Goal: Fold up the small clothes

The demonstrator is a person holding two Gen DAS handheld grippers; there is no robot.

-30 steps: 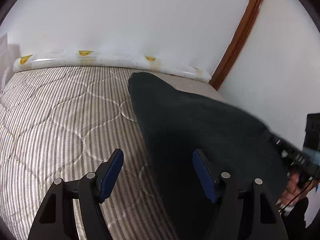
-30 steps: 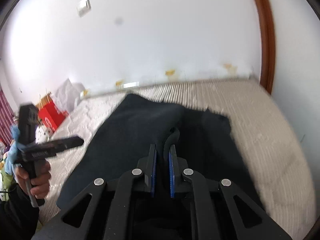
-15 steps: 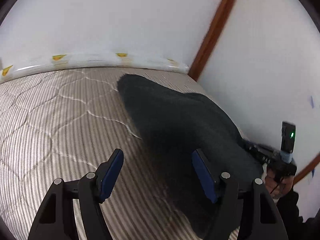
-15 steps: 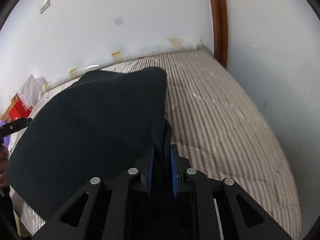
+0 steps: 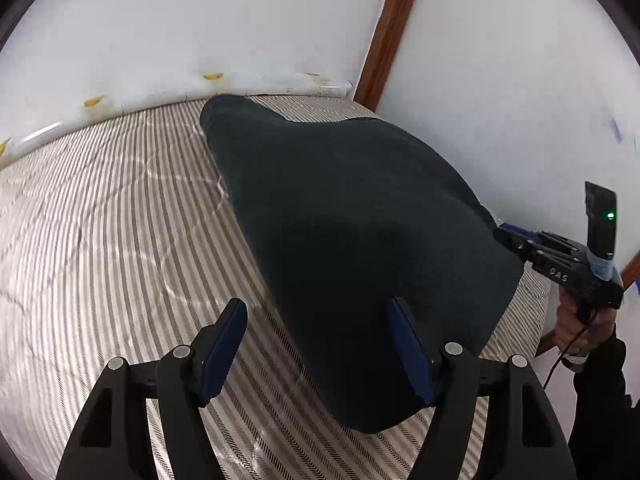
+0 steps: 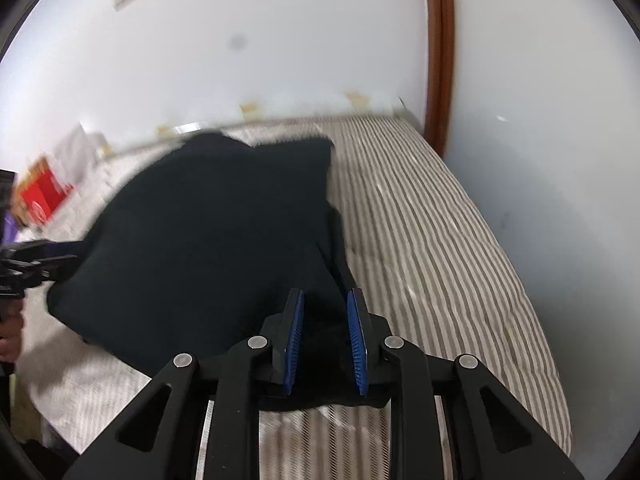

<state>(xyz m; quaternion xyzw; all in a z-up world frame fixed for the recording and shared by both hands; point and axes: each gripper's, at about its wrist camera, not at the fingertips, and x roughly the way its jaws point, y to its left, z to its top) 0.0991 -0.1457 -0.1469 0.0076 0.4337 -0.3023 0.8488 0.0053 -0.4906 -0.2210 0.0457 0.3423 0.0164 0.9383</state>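
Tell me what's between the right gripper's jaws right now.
In the right wrist view, a bunched edge of the dark garment sits between the right gripper jaws, which have just been opening and stand clear of it.

There was one dark garment (image 5: 352,248), one striped mattress (image 5: 100,240), two hand-held grippers (image 5: 316,344) (image 6: 325,340) and one red box (image 6: 42,200).

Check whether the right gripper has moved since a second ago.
Yes. The right gripper has swung right toward the brown door frame, and its jaws have just been opening, dark cloth between them.
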